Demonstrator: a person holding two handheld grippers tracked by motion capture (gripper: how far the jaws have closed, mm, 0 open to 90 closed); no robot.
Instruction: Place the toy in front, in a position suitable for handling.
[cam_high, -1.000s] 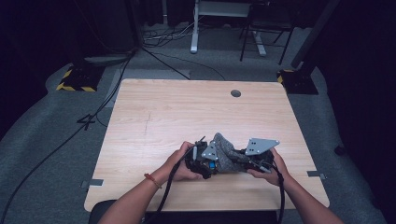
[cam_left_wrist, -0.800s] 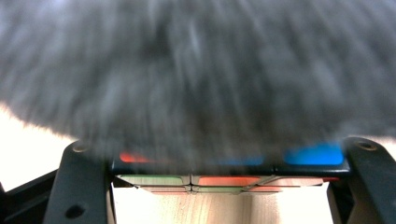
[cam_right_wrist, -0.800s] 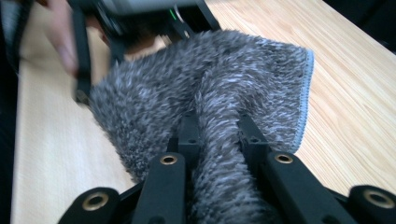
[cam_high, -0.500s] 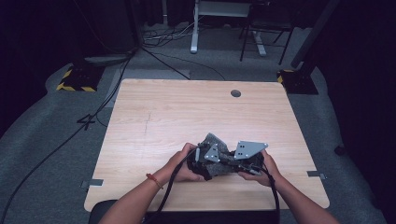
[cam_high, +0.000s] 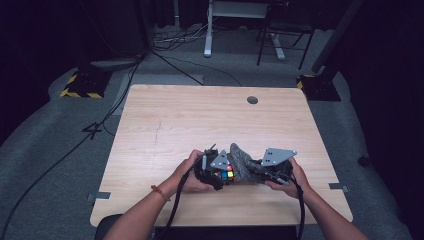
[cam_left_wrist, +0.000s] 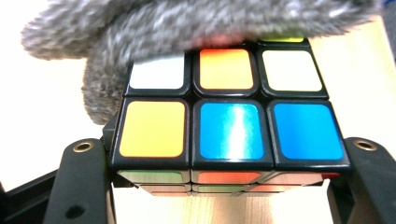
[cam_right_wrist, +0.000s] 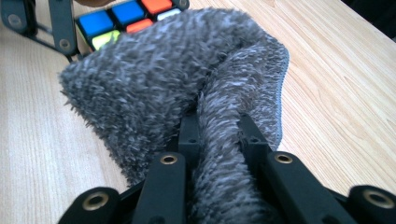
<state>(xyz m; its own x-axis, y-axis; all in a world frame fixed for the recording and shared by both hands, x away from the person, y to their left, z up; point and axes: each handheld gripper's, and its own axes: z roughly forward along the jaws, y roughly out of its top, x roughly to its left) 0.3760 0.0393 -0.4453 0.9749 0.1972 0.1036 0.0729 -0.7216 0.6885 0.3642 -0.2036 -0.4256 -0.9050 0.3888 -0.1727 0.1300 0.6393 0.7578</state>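
A Rubik's cube (cam_high: 228, 172) sits between the jaws of my left gripper (cam_high: 220, 175) near the table's front edge. Up close, the cube (cam_left_wrist: 229, 126) shows blue, orange and white tiles, and my left gripper (cam_left_wrist: 226, 186) is shut on its sides. A fuzzy grey cloth (cam_high: 241, 161) lies draped over the cube's far part (cam_left_wrist: 187, 28). My right gripper (cam_high: 255, 169) comes in from the right and is shut on a fold of that cloth (cam_right_wrist: 187, 70), its jaws (cam_right_wrist: 219, 135) pinching the pile. Beyond the cloth, the cube (cam_right_wrist: 126, 18) peeks out.
The wooden table (cam_high: 200, 115) has a round cable hole (cam_high: 252, 100) at the back. Both forearms enter over the front edge. On the floor behind lie cables, a yellow-black striped base (cam_high: 80, 85) and a stand's legs (cam_high: 270, 45).
The right gripper carried the cloth left across the cube, then back to the right. The left gripper and cube stayed almost in place.
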